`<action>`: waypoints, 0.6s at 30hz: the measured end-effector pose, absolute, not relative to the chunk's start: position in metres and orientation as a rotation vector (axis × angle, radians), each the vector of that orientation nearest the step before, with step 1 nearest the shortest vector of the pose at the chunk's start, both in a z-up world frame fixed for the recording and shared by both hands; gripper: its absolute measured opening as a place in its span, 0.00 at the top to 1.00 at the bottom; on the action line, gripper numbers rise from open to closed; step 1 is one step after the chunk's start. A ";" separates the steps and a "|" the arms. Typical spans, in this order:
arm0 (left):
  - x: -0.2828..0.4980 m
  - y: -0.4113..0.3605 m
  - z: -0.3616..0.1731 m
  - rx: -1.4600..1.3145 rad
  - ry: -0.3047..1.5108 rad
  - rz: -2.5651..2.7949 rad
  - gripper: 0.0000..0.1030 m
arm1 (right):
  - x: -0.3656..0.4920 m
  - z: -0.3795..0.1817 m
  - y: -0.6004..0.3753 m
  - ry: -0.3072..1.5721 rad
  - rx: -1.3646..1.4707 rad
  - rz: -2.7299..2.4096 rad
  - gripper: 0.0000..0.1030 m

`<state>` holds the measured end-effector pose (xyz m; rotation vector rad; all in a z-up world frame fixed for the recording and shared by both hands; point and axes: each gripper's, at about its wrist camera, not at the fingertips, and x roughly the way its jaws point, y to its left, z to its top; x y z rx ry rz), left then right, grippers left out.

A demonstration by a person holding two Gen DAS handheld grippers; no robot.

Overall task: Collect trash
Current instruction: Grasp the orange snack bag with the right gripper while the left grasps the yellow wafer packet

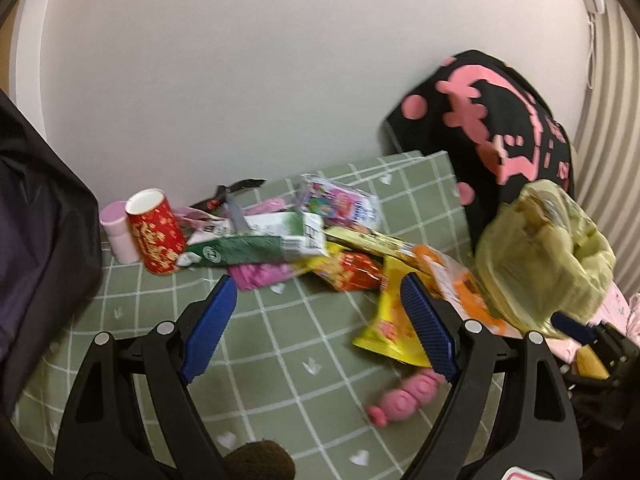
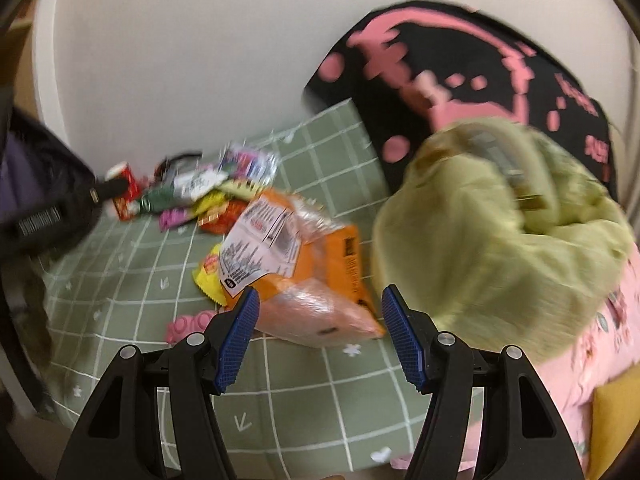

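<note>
On the green checked bed sheet (image 1: 280, 340) the trash lay in one loose heap, and going left to right across the left wrist view it could be partly counted. At the far left stood one pale pink bottle (image 1: 118, 236), touching one red paper cup (image 1: 154, 236) printed with gold, both upright. Next came one green-and-white wrapper (image 1: 256, 246) lying on one magenta wrapper (image 1: 262, 274), with one pink-and-blue printed packet (image 1: 340, 200) behind them nearer the wall. Then one red-and-orange snack bag (image 1: 356, 274), one yellow snack bag (image 1: 390, 328) and one orange-and-clear bag (image 1: 460, 284) (the overlaps were blurred, so a few more pieces could have been hidden in the pile). One pink ribbed toy (image 1: 404, 396) lay apart from the heap, just below the yellow bag.

The left hand-held gripper (image 1: 316, 320) hovered with its two blue pads spread wide, holding nothing; the yellow bag sat just beside its right pad.

At the right, one pale green plastic bag (image 1: 548, 252) bulged in front of one black cushion (image 1: 500, 120) with pink markings.

In the right wrist view, the right hand-held gripper (image 2: 318, 332) was likewise spread and empty, the orange-and-clear bag (image 2: 296, 264) lying between and just beyond its two fingertips. The green plastic bag (image 2: 500, 240) filled the right side, resting against pink floral fabric (image 2: 612, 344).
</note>
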<state>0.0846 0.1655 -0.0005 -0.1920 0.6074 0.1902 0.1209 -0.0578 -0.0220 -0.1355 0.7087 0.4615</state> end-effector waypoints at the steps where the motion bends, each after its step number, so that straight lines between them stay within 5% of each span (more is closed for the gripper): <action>1: 0.087 0.171 0.000 -0.197 0.611 0.196 0.23 | 0.128 -0.026 -0.051 0.728 -0.144 0.469 0.42; 8: 0.103 0.209 -0.011 -0.244 0.643 0.236 0.22 | 0.161 -0.042 -0.020 0.816 -0.147 0.522 0.43; 18: 0.140 0.231 -0.044 -0.307 0.679 0.234 0.22 | 0.173 -0.044 -0.008 0.876 -0.127 0.514 0.64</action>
